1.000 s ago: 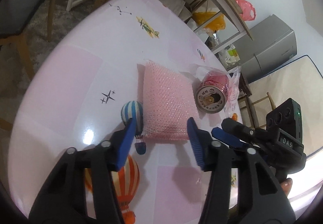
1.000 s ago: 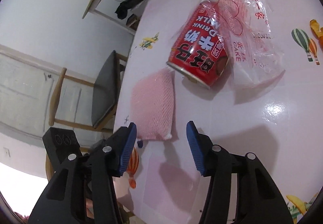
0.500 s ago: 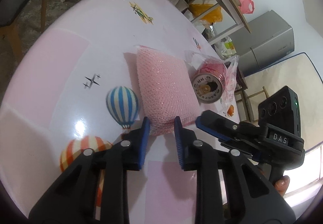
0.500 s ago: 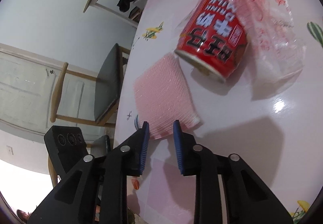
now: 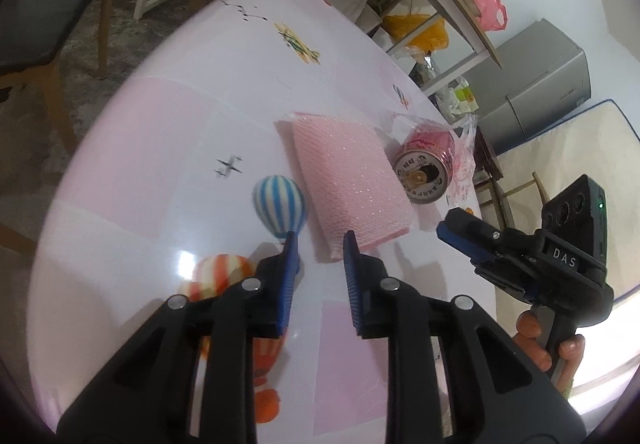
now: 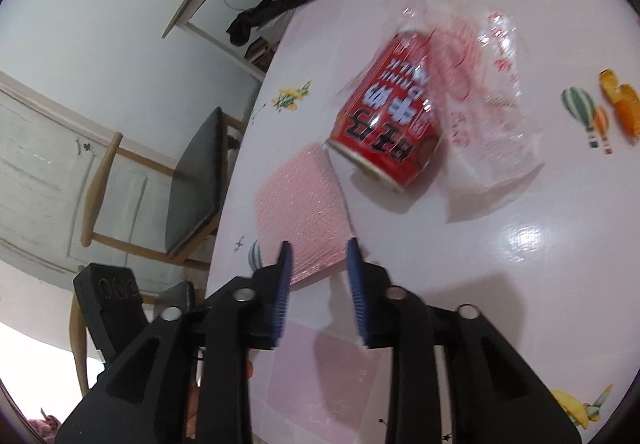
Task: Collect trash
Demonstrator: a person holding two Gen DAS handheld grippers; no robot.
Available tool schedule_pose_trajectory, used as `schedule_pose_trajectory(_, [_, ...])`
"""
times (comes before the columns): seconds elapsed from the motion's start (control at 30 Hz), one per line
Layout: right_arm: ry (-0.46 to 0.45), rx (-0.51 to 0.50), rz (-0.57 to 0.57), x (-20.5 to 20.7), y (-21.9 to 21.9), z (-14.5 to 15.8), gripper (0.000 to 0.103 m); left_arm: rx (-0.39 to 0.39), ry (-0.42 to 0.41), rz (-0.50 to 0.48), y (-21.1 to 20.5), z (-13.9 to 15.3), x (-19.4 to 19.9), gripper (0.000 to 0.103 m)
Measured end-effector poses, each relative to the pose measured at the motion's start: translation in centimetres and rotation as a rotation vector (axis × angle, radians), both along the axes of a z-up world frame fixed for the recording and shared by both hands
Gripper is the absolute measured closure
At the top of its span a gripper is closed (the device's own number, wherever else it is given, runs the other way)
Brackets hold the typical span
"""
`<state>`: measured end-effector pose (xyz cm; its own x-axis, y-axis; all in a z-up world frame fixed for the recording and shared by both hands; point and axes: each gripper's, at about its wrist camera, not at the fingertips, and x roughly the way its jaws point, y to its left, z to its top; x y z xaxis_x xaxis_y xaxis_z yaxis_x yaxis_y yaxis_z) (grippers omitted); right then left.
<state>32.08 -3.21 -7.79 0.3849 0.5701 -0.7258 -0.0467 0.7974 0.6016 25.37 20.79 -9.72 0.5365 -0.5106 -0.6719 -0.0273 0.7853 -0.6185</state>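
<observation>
Vs. a sec ago both tools' blue jaws stand narrower than their wide start, and both are opening again after a tighter pinch half a sec back. Left gripper (image 5: 318,242): jaws parted, opening, nothing pressed between them; the near corner of the pink mesh pad (image 5: 348,188) sits just past the tips. Right gripper (image 6: 318,250): jaws parted, opening, the pad's (image 6: 300,212) near edge shows between the tips, pads not pressing it. In the left view the right tool (image 5: 468,232) hangs off the pad's right corner, a hand (image 5: 548,344) on its grip.

Containers: red milk drink can (image 6: 388,128) lies on its side, end facing the pad, just beside the pad's far-right edge; whether it has anything inside, can't tell. Clear printed plastic bag (image 6: 488,100) lies crumpled against the can's far side.

Table (image 5: 160,132) is round, pink/white w/ balloon prints; trash sits toward its right edge, and the left half is open. Chair (image 6: 196,180) stands beyond the edge.
</observation>
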Motion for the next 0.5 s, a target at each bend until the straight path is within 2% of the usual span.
schedule_pose_trajectory(0.13, [0.0,0.013,-0.017,0.4,-0.1,-0.2,0.062,-0.003,-0.003,0.015,0.6,0.1,0.2,0.071])
schedule_pose_trajectory(0.5, [0.013,0.064,0.01,1.4,1.7,-1.8,0.062,-0.016,0.018,-0.009,-1.6,-0.4,2.8,0.072])
